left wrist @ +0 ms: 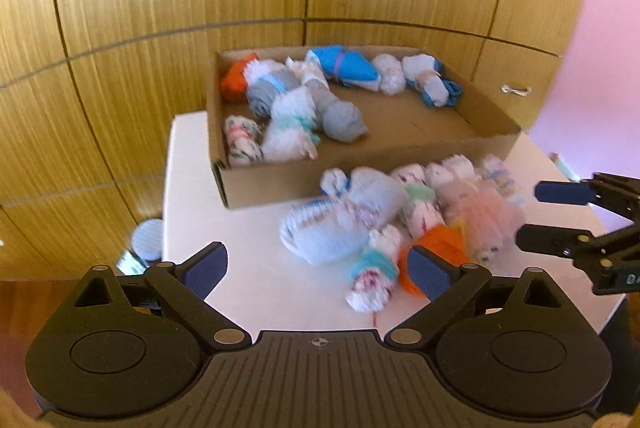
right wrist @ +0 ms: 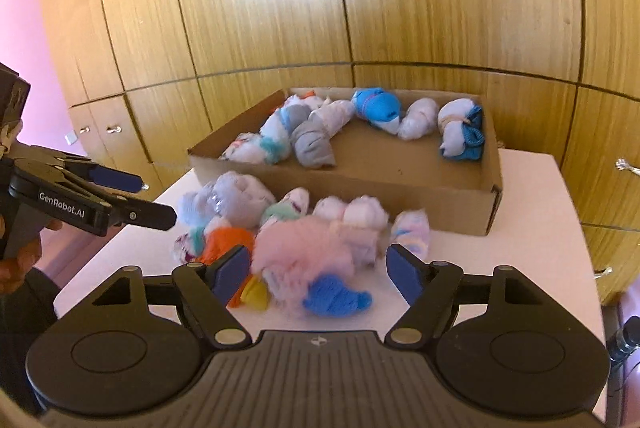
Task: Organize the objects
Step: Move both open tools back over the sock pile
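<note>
Two tools hover released over the white bench (left wrist: 248, 288), left tool (left wrist: 316, 268) and right tool (right wrist: 320, 268) both gripping nothing. Loose sock bundles (right wrist: 304, 240) lie heaped beside the cardboard box (right wrist: 400, 196), which holds more rolled socks (left wrist: 280, 100).

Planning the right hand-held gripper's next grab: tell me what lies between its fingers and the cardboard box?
In the right wrist view, the fluffy pink sock bundle sits between the open right hand-held gripper and the cardboard box, with white rolled socks behind it.
</note>
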